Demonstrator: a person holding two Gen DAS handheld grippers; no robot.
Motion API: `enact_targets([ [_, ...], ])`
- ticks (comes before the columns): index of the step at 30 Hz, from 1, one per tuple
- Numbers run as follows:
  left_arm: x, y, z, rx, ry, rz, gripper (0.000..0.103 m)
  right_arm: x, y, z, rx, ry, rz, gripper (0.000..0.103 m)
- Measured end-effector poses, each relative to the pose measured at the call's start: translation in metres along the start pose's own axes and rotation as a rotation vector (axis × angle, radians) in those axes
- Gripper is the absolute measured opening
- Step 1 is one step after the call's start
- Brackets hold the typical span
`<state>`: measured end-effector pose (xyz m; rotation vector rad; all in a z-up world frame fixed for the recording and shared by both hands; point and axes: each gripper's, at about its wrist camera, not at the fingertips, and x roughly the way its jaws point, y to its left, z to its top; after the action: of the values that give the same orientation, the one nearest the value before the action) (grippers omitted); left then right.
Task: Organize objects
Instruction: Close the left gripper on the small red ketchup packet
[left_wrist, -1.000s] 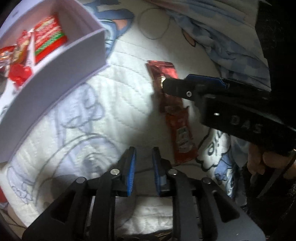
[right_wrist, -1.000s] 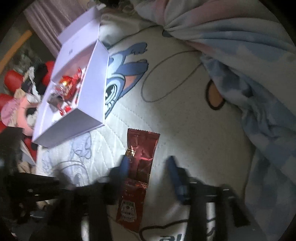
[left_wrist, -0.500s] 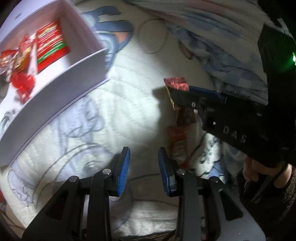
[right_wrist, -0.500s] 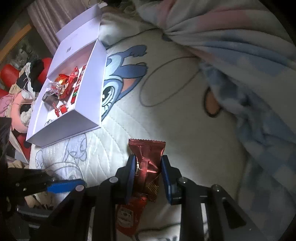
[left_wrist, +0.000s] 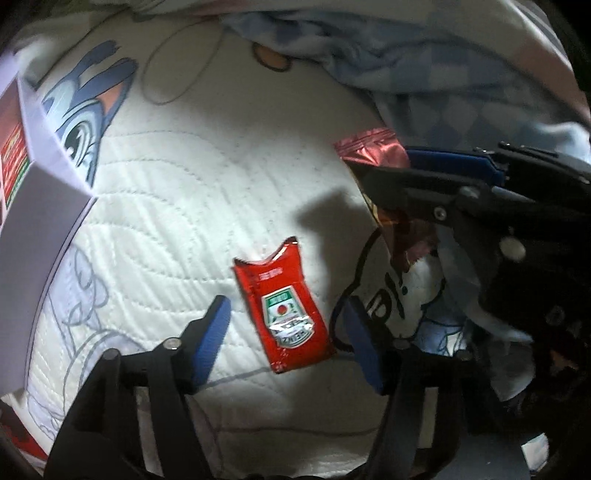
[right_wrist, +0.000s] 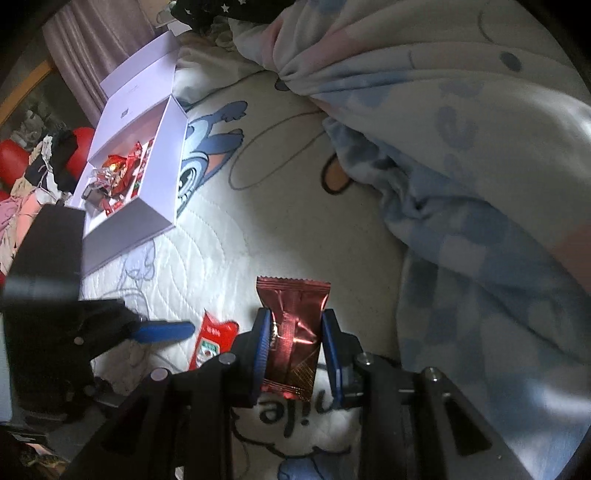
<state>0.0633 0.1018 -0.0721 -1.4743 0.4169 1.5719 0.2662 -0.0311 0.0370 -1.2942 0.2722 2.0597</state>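
A red ketchup sachet (left_wrist: 288, 312) lies flat on the white quilt, between the blue pads of my left gripper (left_wrist: 286, 332), whose jaws are opening and do not touch it. My right gripper (right_wrist: 295, 345) is shut on a dark red foil snack packet (right_wrist: 295, 332) and holds it lifted off the quilt. In the left wrist view that packet (left_wrist: 373, 151) hangs from the right gripper's fingers at the right. The right wrist view shows the sachet (right_wrist: 210, 343) just left of the packet. A white open box (right_wrist: 168, 155) with several red wrappers sits at the far left.
A crumpled blue and pink checked blanket (right_wrist: 461, 166) covers the right side of the bed. The quilt (left_wrist: 207, 206) bears cartoon prints. Red cushions and clothes (right_wrist: 33, 170) lie beyond the box at the left edge.
My left gripper has slid right over the ketchup sachet and its jaws have widened around it. My right gripper closed on the foil packet and lifted it off the sachet.
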Motion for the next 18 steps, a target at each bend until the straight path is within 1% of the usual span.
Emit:
enact_targets([
  [1,0.001,-0.003,-0.001,0.011,-0.004,0.015,0.064,0.001,-0.001,-0.002,0.004,0.006,0.001,0.027],
  [2,0.0,-0.004,-0.003,0.018,-0.017,0.034,0.061,0.001,-0.001,-0.004,0.009,0.012,0.002,0.027],
  [4,-0.001,-0.004,-0.006,0.028,-0.034,0.077,0.032,0.003,-0.002,-0.008,0.023,0.019,0.002,0.027],
  [5,-0.003,-0.002,-0.007,0.027,-0.037,0.067,0.032,0.003,-0.001,-0.009,0.023,0.022,0.002,0.027],
  [6,-0.005,0.001,-0.007,0.015,-0.04,0.051,0.028,0.004,0.0,-0.01,0.022,0.024,0.004,0.027],
  [8,-0.008,0.005,-0.009,-0.007,-0.043,0.028,0.027,0.004,0.002,-0.011,0.022,0.027,0.011,0.027],
  [9,-0.01,0.006,-0.01,-0.01,-0.044,0.023,0.022,0.004,0.003,-0.011,0.023,0.028,0.014,0.027],
  [10,-0.012,0.006,-0.012,-0.011,-0.044,0.022,0.021,0.005,0.004,-0.011,0.023,0.028,0.016,0.027],
  [14,-0.02,0.01,-0.02,-0.018,-0.044,0.007,0.021,0.004,0.013,-0.01,0.013,0.027,0.033,0.027],
  [18,-0.031,0.023,-0.026,-0.069,-0.063,-0.039,0.02,0.003,0.021,-0.008,0.007,0.025,0.043,0.027],
])
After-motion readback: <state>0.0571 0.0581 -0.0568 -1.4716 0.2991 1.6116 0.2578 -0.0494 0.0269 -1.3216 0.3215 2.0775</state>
